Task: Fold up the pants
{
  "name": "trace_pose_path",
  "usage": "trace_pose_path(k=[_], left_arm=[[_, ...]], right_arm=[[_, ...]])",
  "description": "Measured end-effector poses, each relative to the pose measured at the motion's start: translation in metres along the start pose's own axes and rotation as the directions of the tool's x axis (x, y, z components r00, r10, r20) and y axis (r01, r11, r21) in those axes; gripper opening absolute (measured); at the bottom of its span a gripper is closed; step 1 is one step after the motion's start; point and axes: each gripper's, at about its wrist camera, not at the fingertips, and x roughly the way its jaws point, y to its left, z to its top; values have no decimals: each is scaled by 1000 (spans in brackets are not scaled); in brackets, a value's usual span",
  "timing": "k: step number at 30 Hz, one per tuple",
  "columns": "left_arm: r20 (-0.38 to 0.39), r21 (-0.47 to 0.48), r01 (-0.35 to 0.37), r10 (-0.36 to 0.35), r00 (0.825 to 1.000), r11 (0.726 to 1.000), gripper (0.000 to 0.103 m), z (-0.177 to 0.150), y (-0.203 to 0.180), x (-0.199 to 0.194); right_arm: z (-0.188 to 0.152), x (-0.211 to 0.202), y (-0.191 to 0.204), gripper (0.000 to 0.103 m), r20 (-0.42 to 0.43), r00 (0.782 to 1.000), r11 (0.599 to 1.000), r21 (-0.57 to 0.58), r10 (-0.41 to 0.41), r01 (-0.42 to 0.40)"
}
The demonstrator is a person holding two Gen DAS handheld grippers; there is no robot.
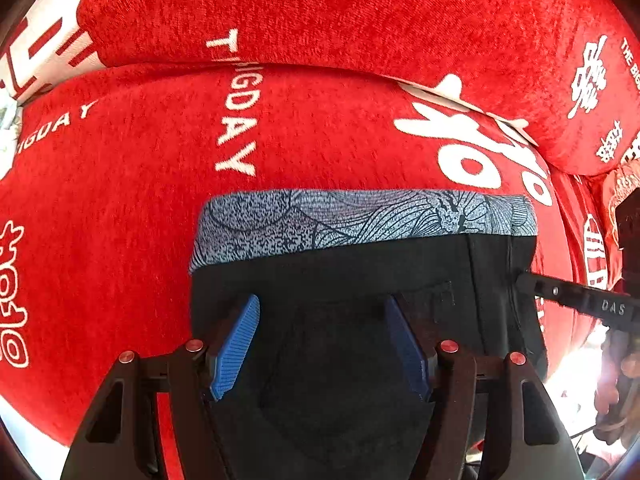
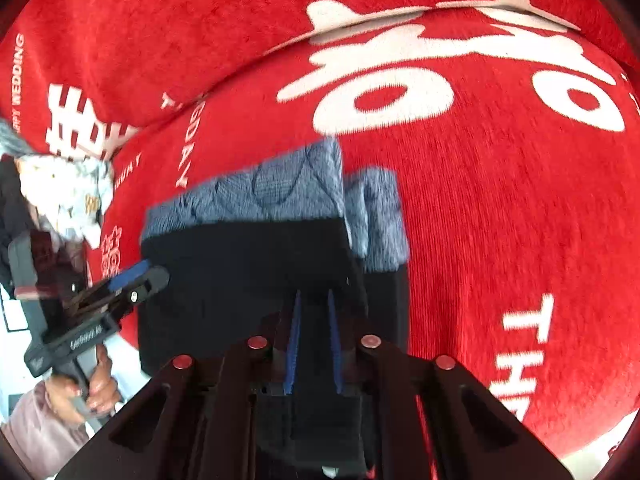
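Black pants with a grey patterned waistband lie folded on a red sofa seat. My left gripper hangs just above the black cloth, its blue pads wide apart and pressing on nothing. In the right wrist view it sits at the pants' left edge. My right gripper is shut, its narrow pads pinching black cloth near the pants' right side, where a second waistband layer is offset. Its tip meets the pants' right edge.
The sofa's red back cushion with white lettering rises behind the seat. A pale crumpled bundle lies at the seat's left end. A person's hand grips the left tool's handle. Bare red seat stretches right of the pants.
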Motion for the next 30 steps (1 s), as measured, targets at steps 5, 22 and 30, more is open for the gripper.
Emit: trace_pose_path(k=[5,22,30], left_arm=[[-16,20,-83,84,996,996,67,-6,-6,-25],[-66,33,-204,206,976,978,103,-54,-40,-113],[-20,48,-233,234,972,971,103,-55,-42,-142]], right_arm=[[0,-16,11,16,-1,999,999,-20,-32,32],[-74,-89,63,81,15,991,991,25,-130,130],[-89,-116,101,103,99,954,959,-9,-282,284]])
